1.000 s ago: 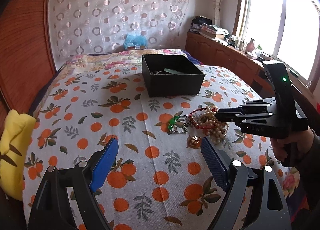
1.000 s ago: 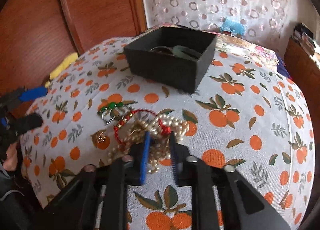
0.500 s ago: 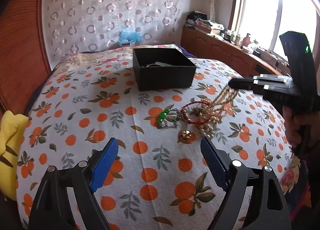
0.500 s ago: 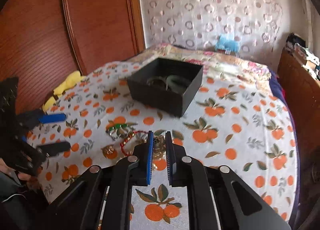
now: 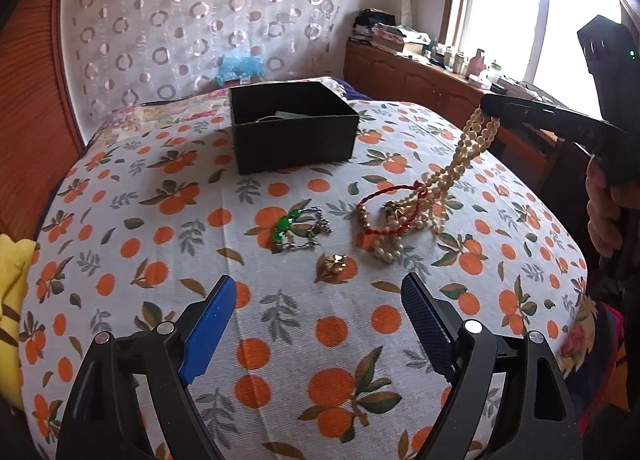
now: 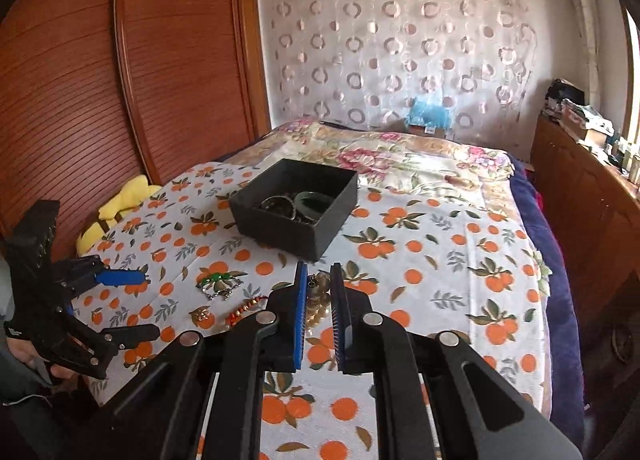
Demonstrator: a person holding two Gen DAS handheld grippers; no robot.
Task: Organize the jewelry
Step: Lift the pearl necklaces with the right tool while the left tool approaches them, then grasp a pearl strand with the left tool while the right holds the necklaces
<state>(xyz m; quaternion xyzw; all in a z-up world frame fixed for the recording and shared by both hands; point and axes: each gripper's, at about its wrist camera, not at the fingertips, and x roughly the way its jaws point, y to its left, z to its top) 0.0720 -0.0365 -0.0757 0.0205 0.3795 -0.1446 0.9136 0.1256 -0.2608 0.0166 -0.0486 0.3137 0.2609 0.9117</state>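
My right gripper (image 5: 486, 105) is shut on a cream pearl necklace (image 5: 468, 152) and holds its top end in the air. The strands hang down to the bedspread, where the lower end lies tangled with a red bracelet (image 5: 380, 200). From the right wrist the pearls (image 6: 316, 304) show between the blue pads of the right gripper (image 6: 319, 268). A green-stone piece (image 5: 288, 222) and a small gold brooch (image 5: 335, 262) lie to the left of the tangle. The black box (image 5: 296, 132) stands behind them, open, with dark bangles inside. My left gripper (image 5: 319, 282) is open just short of the brooch, holding nothing.
The orange-print bedspread (image 5: 160, 260) drops off at its rounded near and right edges. A yellow plush toy (image 5: 12, 292) lies at the left edge by the wooden headboard (image 6: 80, 100). A cluttered wooden cabinet (image 5: 420, 72) runs under the window. A blue bundle (image 5: 240, 66) sits by the curtain.
My right gripper has risen, drawing the pearl strands up off the bedspread. The left gripper has edged closer to the jewelry and stayed open.
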